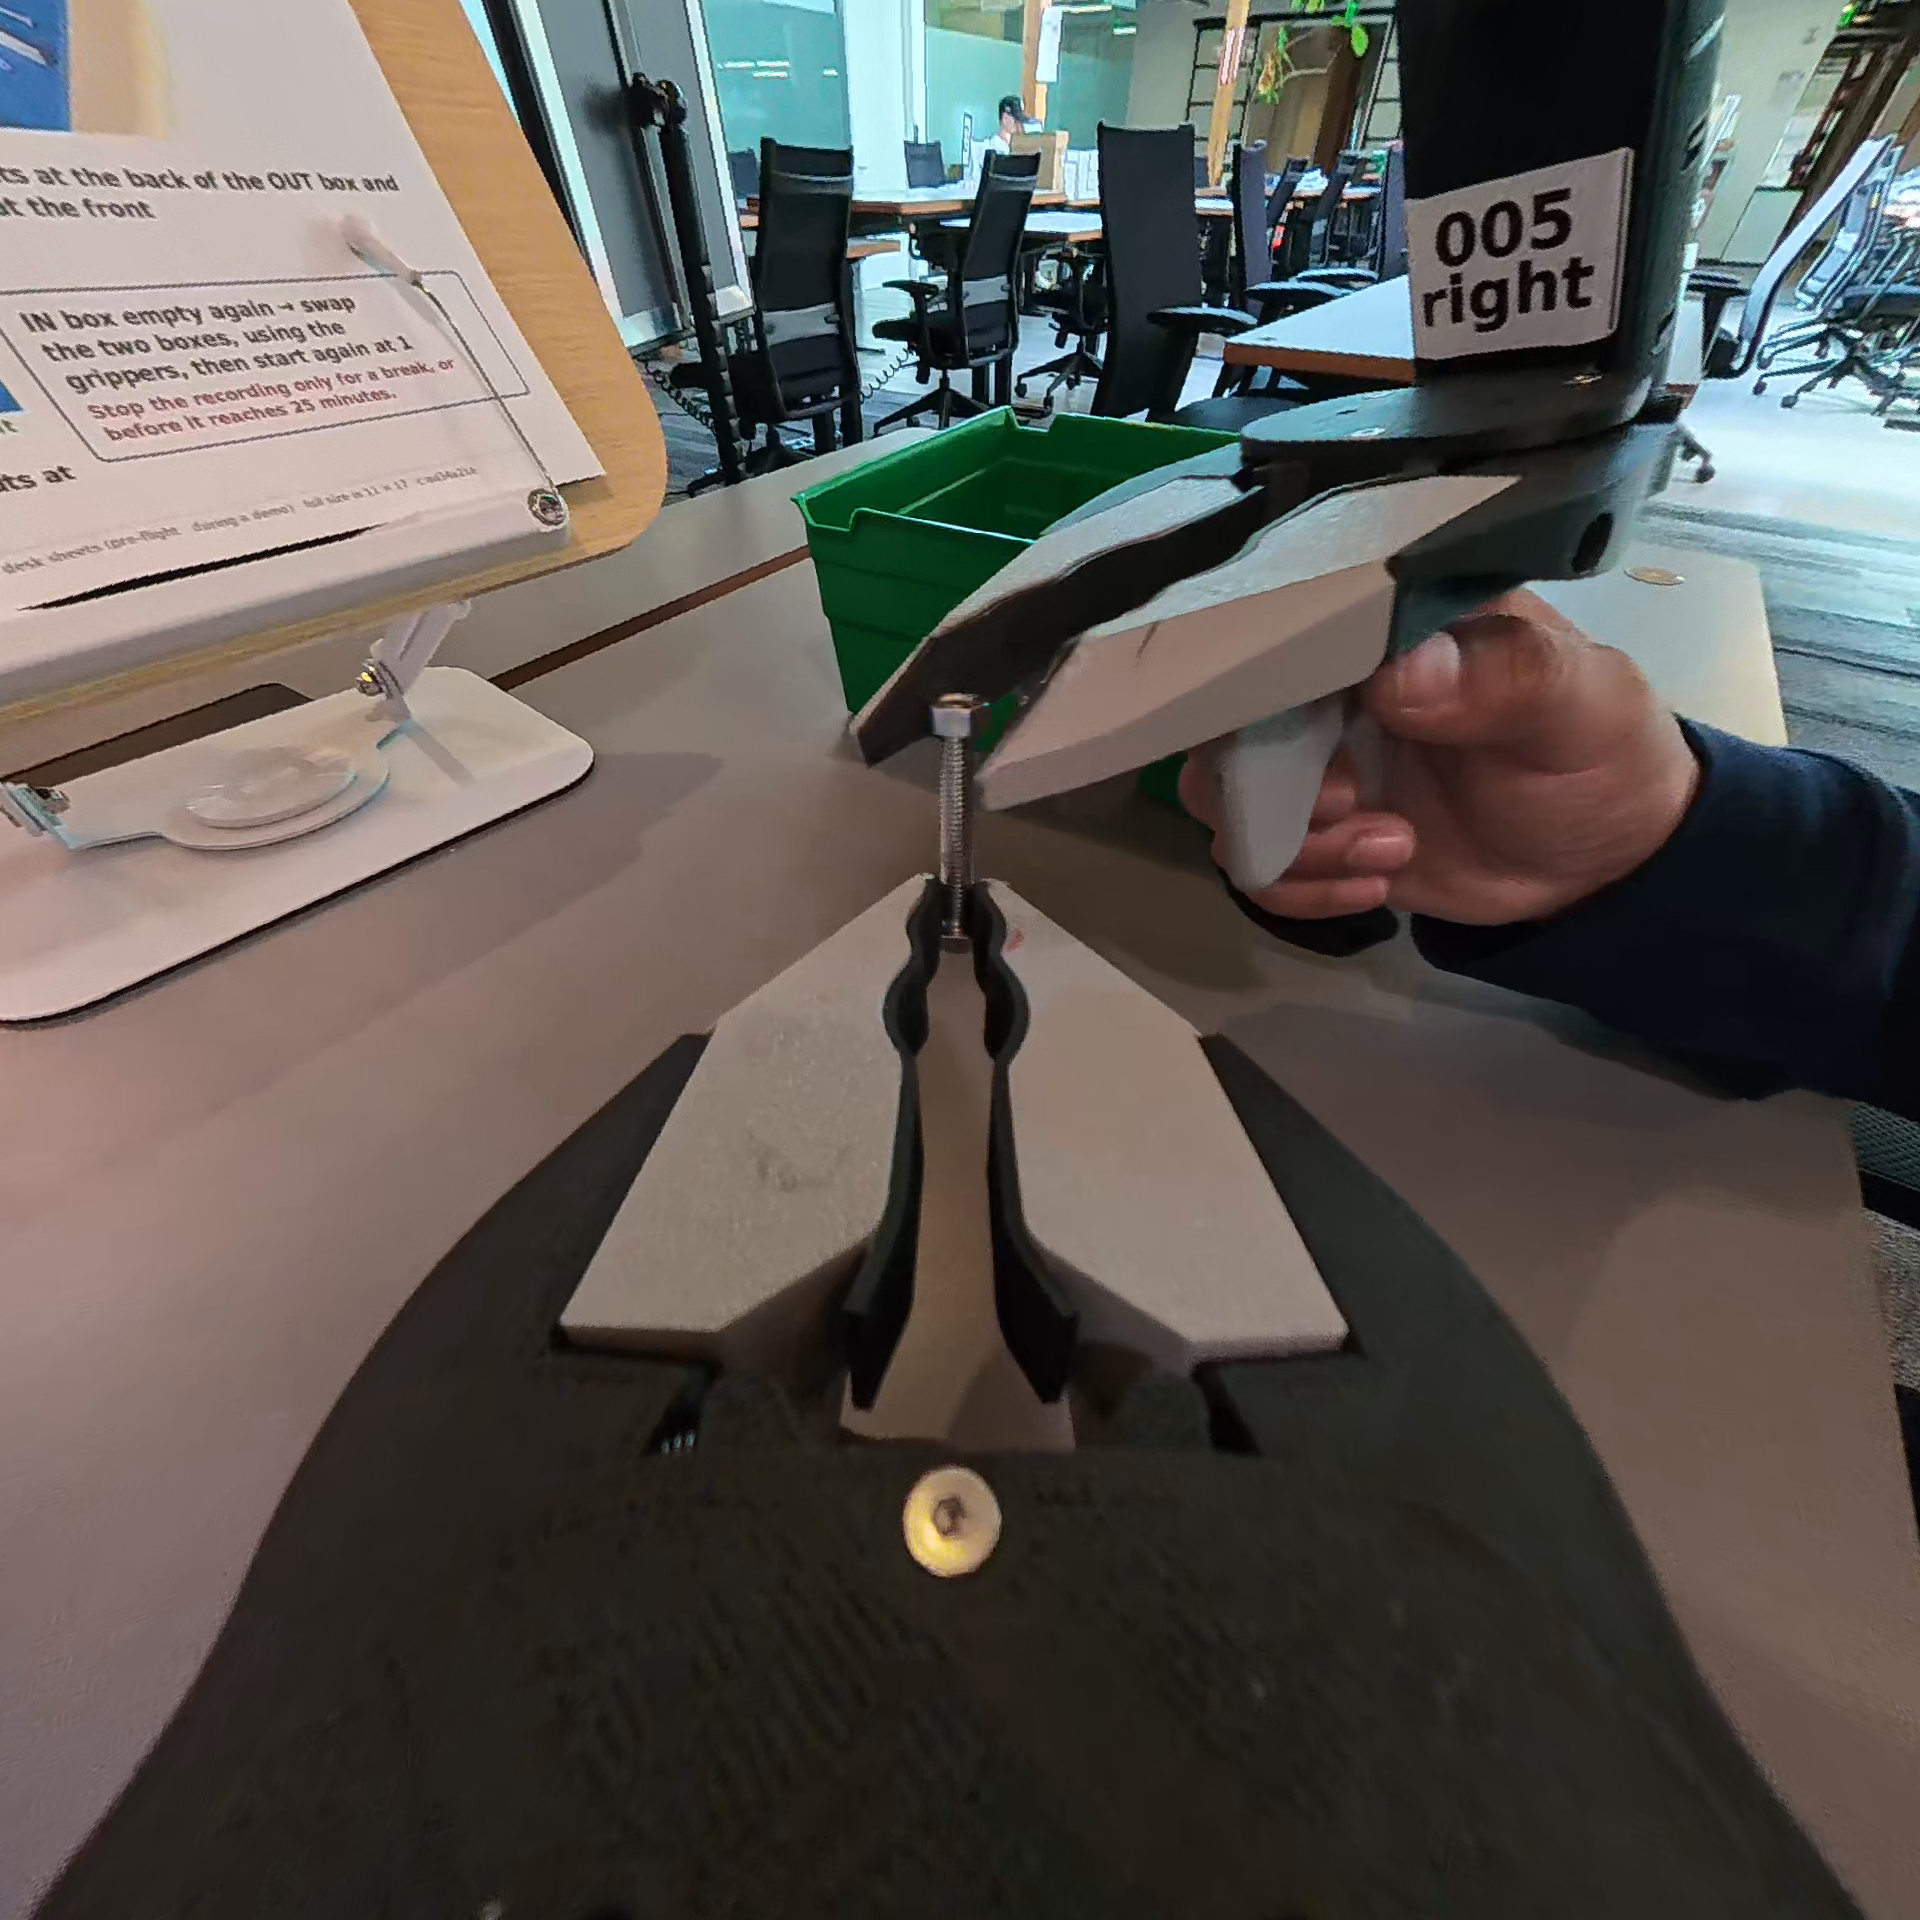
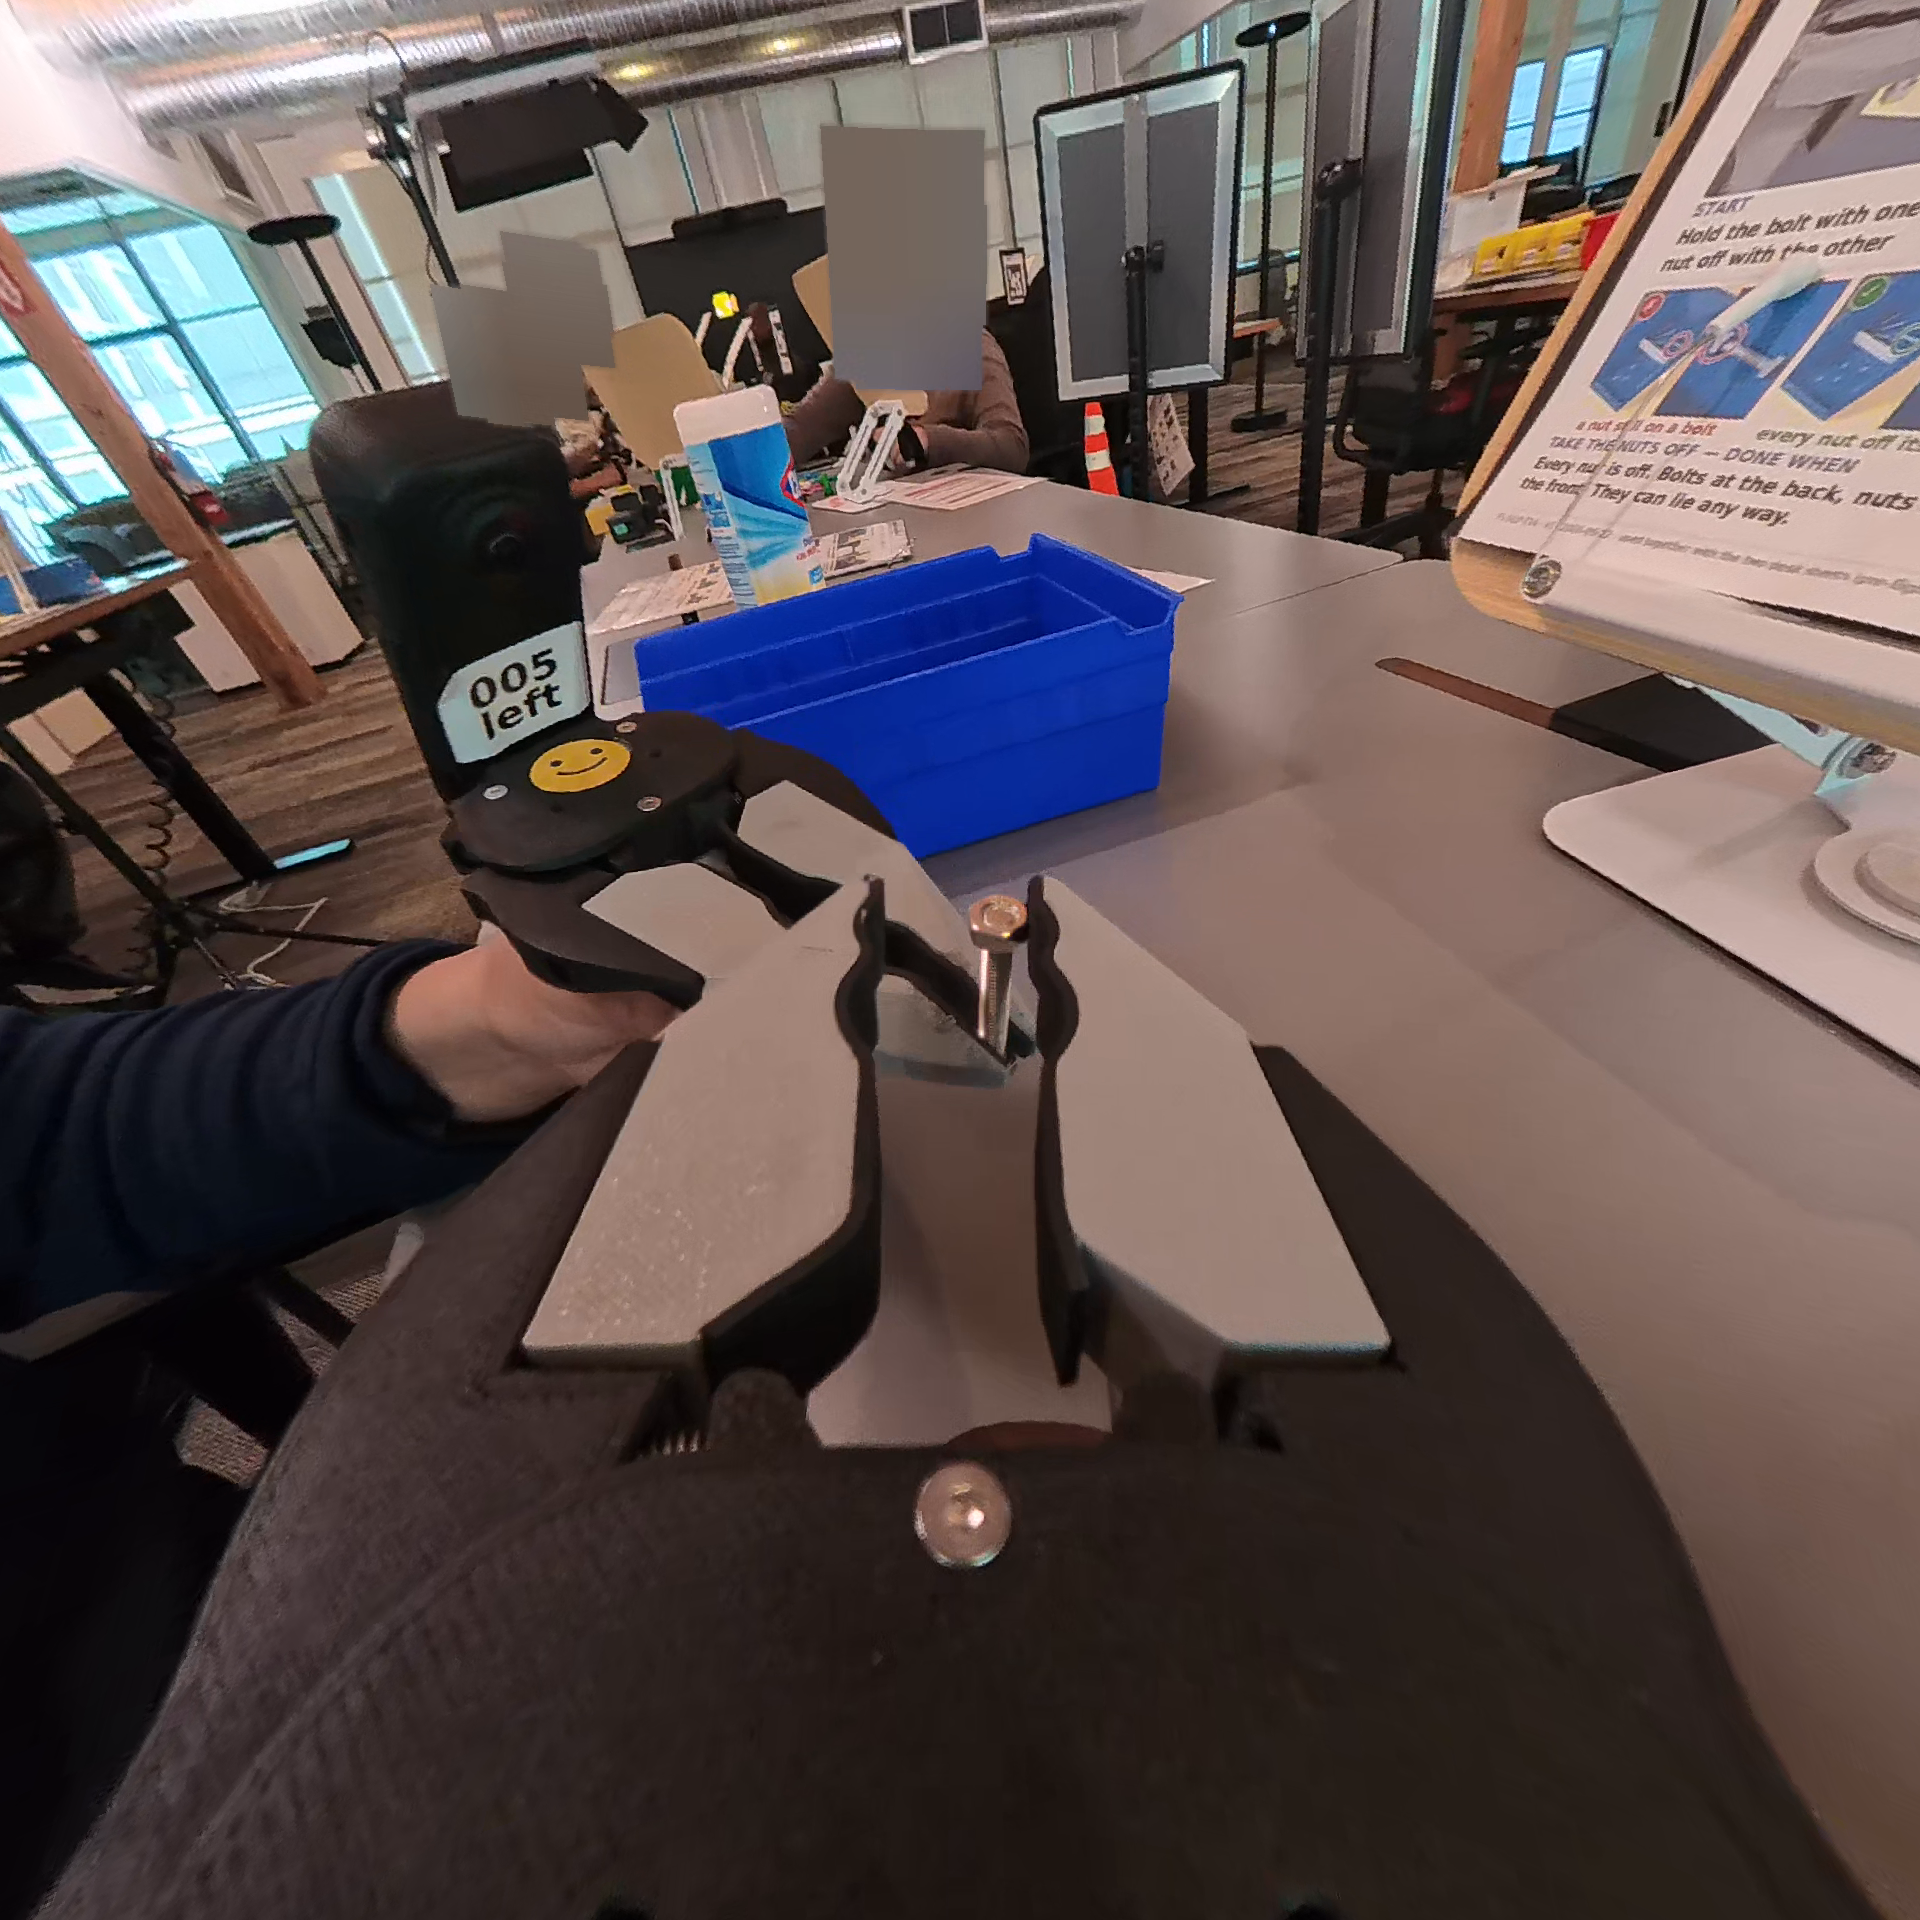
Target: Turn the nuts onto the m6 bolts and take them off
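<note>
A silver bolt (image 1: 954, 821) stands upright above the grey table (image 1: 416, 1091). My left gripper (image 1: 954, 896) is shut on its lower end. A hex nut (image 1: 954, 717) sits at the top of the bolt. My right gripper (image 1: 961, 732) comes in from the right, and the nut lies between its fingertips. In the right wrist view my right gripper (image 2: 956, 906) is open. Its gap is wider than the nut (image 2: 997, 920), which is close to the right finger (image 2: 1049, 935). The left gripper (image 2: 987, 1049) holds the bolt (image 2: 992, 992) from below there.
A green bin (image 1: 904, 540) stands behind the right gripper. A blue bin (image 2: 904, 707) stands behind the left gripper. An instruction sheet on a white stand (image 1: 260, 364) is at the table's back. A wipes canister (image 2: 748, 499) and seated people are at a farther table. My left and right fingertips are right by each other.
</note>
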Action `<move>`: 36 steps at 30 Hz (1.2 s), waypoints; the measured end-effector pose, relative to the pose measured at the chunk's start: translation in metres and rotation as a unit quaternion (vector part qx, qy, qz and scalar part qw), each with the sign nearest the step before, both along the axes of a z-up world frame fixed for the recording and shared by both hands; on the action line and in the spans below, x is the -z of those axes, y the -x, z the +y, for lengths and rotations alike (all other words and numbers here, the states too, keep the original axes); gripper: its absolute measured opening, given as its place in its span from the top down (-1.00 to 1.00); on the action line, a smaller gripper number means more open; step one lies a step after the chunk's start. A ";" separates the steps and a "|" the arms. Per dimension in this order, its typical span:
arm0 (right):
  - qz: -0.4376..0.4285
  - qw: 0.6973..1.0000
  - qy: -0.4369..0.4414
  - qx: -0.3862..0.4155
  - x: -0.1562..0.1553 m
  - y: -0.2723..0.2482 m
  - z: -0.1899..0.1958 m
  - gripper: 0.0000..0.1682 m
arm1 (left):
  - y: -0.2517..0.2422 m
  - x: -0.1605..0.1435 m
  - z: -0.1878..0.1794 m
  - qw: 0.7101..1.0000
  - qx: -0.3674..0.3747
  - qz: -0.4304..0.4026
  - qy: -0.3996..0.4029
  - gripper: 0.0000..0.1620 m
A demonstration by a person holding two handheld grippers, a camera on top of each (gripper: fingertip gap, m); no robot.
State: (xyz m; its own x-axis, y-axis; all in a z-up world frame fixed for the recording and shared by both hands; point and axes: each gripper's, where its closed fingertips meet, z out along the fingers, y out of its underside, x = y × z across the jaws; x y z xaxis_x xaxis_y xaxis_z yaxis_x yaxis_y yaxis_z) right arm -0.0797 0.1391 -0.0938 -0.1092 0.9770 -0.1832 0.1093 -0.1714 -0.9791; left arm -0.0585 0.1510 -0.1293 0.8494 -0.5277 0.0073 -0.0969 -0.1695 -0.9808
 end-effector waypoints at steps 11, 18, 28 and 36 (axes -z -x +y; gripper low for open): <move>-0.007 1.000 0.015 0.008 0.002 0.000 0.005 0.93 | -0.005 -0.002 -0.003 0.999 0.019 -0.026 0.004 0.95; -0.013 1.000 0.014 0.004 0.004 -0.001 0.003 0.92 | -0.005 -0.006 -0.003 0.999 0.018 -0.029 -0.007 0.94; -0.003 0.999 0.033 -0.010 0.002 0.000 0.000 0.93 | -0.005 -0.010 -0.005 0.999 0.024 -0.044 -0.009 0.95; -0.006 0.999 0.032 -0.012 0.004 0.001 -0.002 0.93 | -0.005 -0.013 -0.005 0.998 0.025 -0.052 -0.016 0.95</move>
